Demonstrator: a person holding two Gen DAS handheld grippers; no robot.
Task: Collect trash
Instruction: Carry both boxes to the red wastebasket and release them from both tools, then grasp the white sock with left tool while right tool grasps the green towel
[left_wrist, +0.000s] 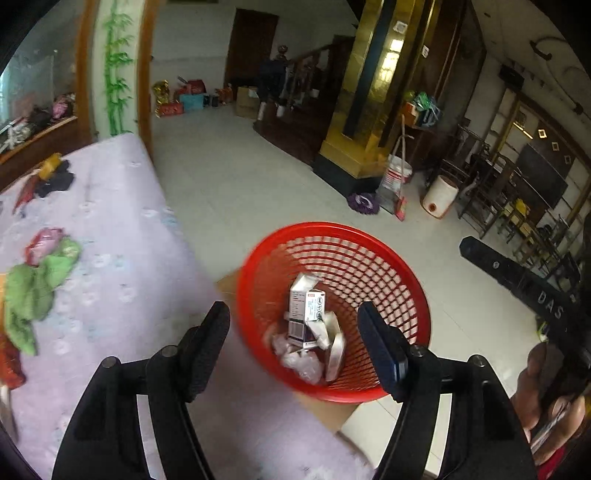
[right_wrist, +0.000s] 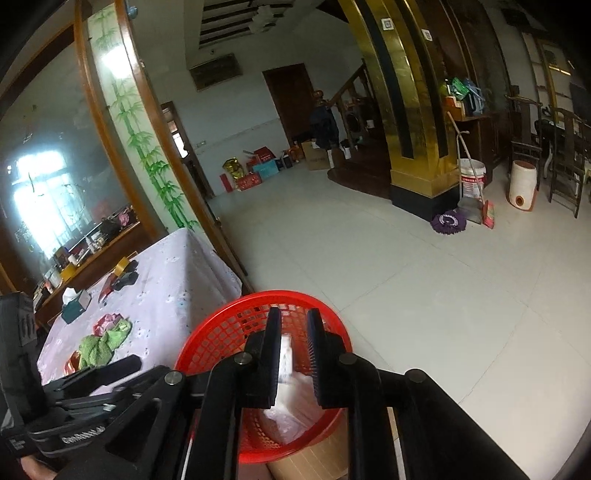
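Note:
A red mesh basket (left_wrist: 332, 227) (right_wrist: 221, 314) stands on a cardboard box (left_wrist: 325, 410) beside the table. It holds a white and purple carton (left_wrist: 306, 306), a silver foil pack (left_wrist: 336, 350) and crumpled clear plastic (left_wrist: 299, 362). My left gripper (left_wrist: 292, 306) hangs over the basket, open wide with nothing between its pads. My right gripper (right_wrist: 294, 311) is also above the basket, its jaws a narrow gap apart. A blurred white thing shows through that gap; I cannot tell if it touches the pads. A green cloth (left_wrist: 33, 288) (right_wrist: 103, 343) and a pink wrapper (left_wrist: 44, 243) (right_wrist: 107, 321) lie on the table.
The table (left_wrist: 122, 258) has a lilac cloth, with a tape roll (left_wrist: 50, 166) and a tissue box (right_wrist: 75, 304) further back. White tiled floor stretches beyond the basket. A gold pillar (right_wrist: 417, 147), a bucket (right_wrist: 471, 181), a purple mop head (right_wrist: 448, 221) and chairs stand far right.

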